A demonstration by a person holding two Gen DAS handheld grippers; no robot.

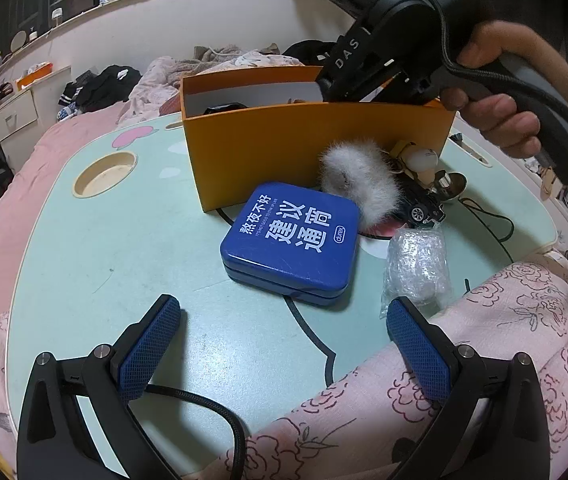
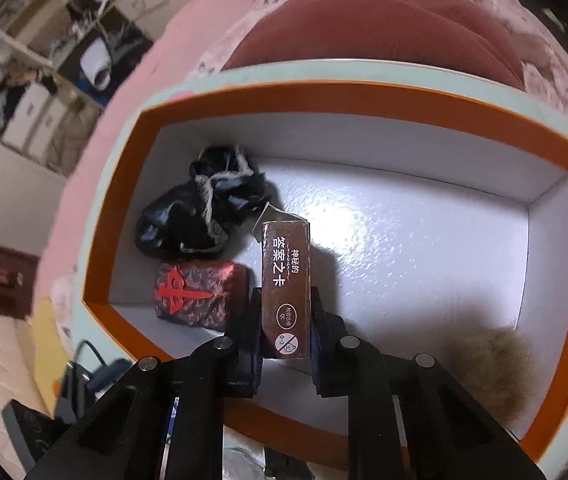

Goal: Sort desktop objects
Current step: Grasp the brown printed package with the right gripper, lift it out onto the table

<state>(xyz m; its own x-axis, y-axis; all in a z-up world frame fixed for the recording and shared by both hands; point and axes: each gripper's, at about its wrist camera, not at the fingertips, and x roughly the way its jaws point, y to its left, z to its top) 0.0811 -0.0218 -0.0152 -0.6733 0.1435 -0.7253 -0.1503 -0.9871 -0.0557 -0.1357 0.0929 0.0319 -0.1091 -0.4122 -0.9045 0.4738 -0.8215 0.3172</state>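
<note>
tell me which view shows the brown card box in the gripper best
The right wrist view. There the brown card box fills the middle of the picture, clamped between the right gripper pads above the orange box. The left wrist view shows only that gripper's body dipping behind the orange box's wall; the card box itself is hidden.

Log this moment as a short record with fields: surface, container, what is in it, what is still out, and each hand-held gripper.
surface: pale green lap table
container: orange box, open top, white inside
in the box: black pouch, red-and-black packet
still on the table: blue tin, white fluffy ball, toy car, clear plastic wrap
right hand-held gripper: shut on a brown card box, held over the orange box's inside
left hand-held gripper: open, holding nothing, above the table in front of the tin
</note>
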